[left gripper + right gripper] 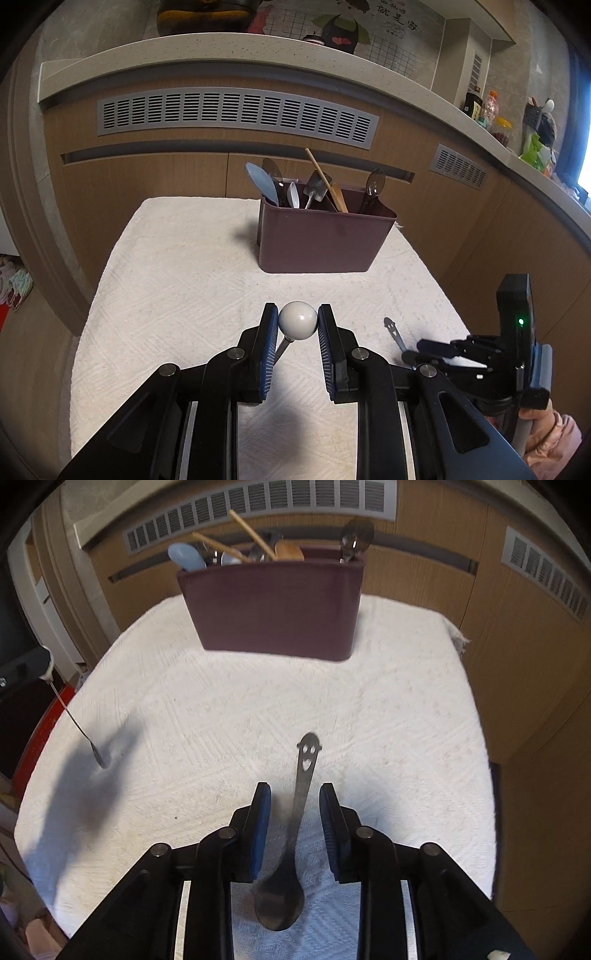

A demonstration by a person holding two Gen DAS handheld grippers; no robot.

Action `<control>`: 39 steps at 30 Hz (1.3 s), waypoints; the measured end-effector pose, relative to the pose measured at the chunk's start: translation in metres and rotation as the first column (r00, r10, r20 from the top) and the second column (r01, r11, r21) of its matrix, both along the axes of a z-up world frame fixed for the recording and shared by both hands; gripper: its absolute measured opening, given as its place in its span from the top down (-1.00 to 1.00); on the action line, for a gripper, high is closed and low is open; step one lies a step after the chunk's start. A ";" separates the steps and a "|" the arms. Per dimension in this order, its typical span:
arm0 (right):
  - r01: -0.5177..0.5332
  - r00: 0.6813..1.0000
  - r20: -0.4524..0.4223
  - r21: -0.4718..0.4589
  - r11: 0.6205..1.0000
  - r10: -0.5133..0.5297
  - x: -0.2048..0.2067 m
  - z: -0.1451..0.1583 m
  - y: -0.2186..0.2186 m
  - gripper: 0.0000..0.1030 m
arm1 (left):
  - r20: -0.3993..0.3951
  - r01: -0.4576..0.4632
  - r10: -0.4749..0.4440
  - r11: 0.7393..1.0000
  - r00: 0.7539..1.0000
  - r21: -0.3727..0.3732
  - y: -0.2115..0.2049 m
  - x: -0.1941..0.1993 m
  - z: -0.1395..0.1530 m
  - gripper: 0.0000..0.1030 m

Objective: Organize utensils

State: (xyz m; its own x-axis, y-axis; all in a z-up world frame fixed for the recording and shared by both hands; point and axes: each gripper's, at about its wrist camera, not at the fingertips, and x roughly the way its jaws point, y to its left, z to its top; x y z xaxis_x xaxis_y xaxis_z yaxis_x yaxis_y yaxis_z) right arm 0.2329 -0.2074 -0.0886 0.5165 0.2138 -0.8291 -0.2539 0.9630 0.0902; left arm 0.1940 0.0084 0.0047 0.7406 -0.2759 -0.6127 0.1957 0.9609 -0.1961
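A maroon utensil caddy (314, 240) (273, 609) stands at the far side of the white towel and holds several spoons and wooden utensils. My left gripper (297, 320) is shut on the white ball end of a thin metal utensil (297, 319); in the right wrist view that utensil (74, 720) hangs with its tip at the towel. My right gripper (294, 794) is open and straddles the handle of a dark metal spoon with a smiley face (301, 775) that lies on the towel. The spoon's handle (391, 330) also shows in the left wrist view beside the right gripper (417, 356).
The white towel (177, 280) (388, 709) covers the tabletop. Wooden cabinets with grey vents (236, 110) stand behind it. A counter (491, 110) at the back right holds bottles and jars.
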 end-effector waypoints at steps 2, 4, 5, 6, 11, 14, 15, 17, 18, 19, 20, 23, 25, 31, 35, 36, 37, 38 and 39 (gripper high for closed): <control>-0.021 1.000 -0.021 0.019 1.000 0.022 -0.010 -0.001 -0.002 0.50 | -0.001 -0.004 0.004 1.000 1.000 -0.008 0.002 0.000 0.001 0.56; -0.027 1.000 0.006 0.015 1.000 0.027 -0.031 0.005 -0.007 0.35 | -0.003 -0.006 0.006 1.000 1.000 -0.014 0.003 0.000 0.000 0.56; -0.024 0.999 0.026 0.015 1.000 0.024 -0.043 0.007 -0.009 0.14 | -0.005 -0.005 0.005 1.000 1.000 -0.016 0.002 0.001 -0.001 0.56; -0.016 0.999 0.042 0.010 1.000 0.015 -0.057 0.007 -0.010 -0.08 | -0.005 -0.003 0.003 1.000 1.000 -0.017 0.001 0.001 -0.002 0.56; 0.043 0.994 0.099 0.012 0.999 -0.043 -0.089 0.003 -0.005 -0.12 | -0.001 -0.009 0.009 1.000 1.000 -0.015 -0.002 -0.002 -0.001 0.56; 0.094 0.990 0.100 0.044 0.995 -0.098 -0.083 -0.004 -0.001 -0.10 | 0.004 -0.019 0.019 1.000 1.000 -0.016 0.000 -0.004 -0.001 0.56; 0.101 0.990 0.092 0.049 0.994 -0.105 -0.079 -0.006 0.001 -0.09 | 0.005 -0.023 0.023 1.000 1.000 -0.017 0.000 -0.005 -0.001 0.56; 0.114 0.991 0.063 0.013 0.993 -0.115 -0.073 -0.015 0.007 0.06 | 0.009 -0.029 0.029 0.999 1.000 -0.017 0.000 -0.007 -0.001 0.56; 0.119 0.991 0.068 -0.015 0.993 -0.118 -0.072 -0.018 0.009 0.14 | 0.013 -0.032 0.033 0.999 0.999 -0.017 0.001 -0.008 -0.001 0.56; 0.121 0.989 0.087 -0.034 0.992 -0.117 -0.073 -0.017 0.010 0.21 | 0.014 -0.033 0.033 0.999 0.999 -0.016 0.000 -0.010 -0.001 0.56; 0.124 0.988 0.098 -0.052 0.991 -0.119 -0.074 -0.015 0.010 0.45 | 0.014 -0.033 0.033 0.999 0.999 -0.017 0.000 -0.011 -0.001 0.56; 0.142 0.984 0.119 -0.055 0.988 -0.134 -0.076 -0.009 0.003 0.50 | 0.018 -0.035 0.035 0.999 0.999 -0.018 0.000 -0.014 0.000 0.56; 0.150 0.976 0.167 -0.052 0.987 -0.140 -0.078 0.004 -0.001 0.50 | 0.018 -0.035 0.035 0.999 0.999 -0.025 0.001 -0.015 0.002 0.56; 0.150 0.924 0.361 -0.035 0.988 -0.127 -0.077 0.069 -0.008 0.50 | 0.034 -0.027 0.028 0.999 0.999 -0.031 -0.001 -0.018 0.011 0.56; 0.130 0.902 0.411 0.031 0.991 -0.131 -0.071 0.103 -0.013 0.51 | 0.054 -0.023 0.025 0.999 0.998 -0.033 -0.002 -0.022 0.018 0.56; 0.125 0.897 0.423 0.040 0.991 -0.130 -0.071 0.110 -0.014 0.51 | 0.058 -0.023 0.025 0.999 0.998 -0.036 -0.003 -0.023 0.019 0.56; 0.119 0.891 0.436 0.045 0.992 -0.127 -0.071 0.116 -0.014 0.51 | 0.061 -0.020 0.023 0.999 0.998 -0.040 -0.003 -0.023 0.022 0.56; 0.115 0.887 0.445 0.043 0.992 -0.122 -0.071 0.122 -0.013 0.57 | 0.063 -0.012 0.015 0.999 0.998 -0.050 -0.003 -0.022 0.026 0.56; 0.112 0.886 0.449 0.037 0.993 -0.117 -0.070 0.126 -0.012 0.98 | 0.064 -0.004 0.008 0.998 0.998 -0.059 -0.004 -0.021 0.030 0.56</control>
State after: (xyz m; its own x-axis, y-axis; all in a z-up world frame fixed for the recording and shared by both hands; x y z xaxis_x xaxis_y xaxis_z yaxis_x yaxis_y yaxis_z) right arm 0.1626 -0.2196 0.0372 0.8550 0.1379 -0.5000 -0.1579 0.9875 0.0023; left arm 0.1726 0.0046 0.0342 0.7795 -0.3058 -0.5467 0.2042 0.9491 -0.2398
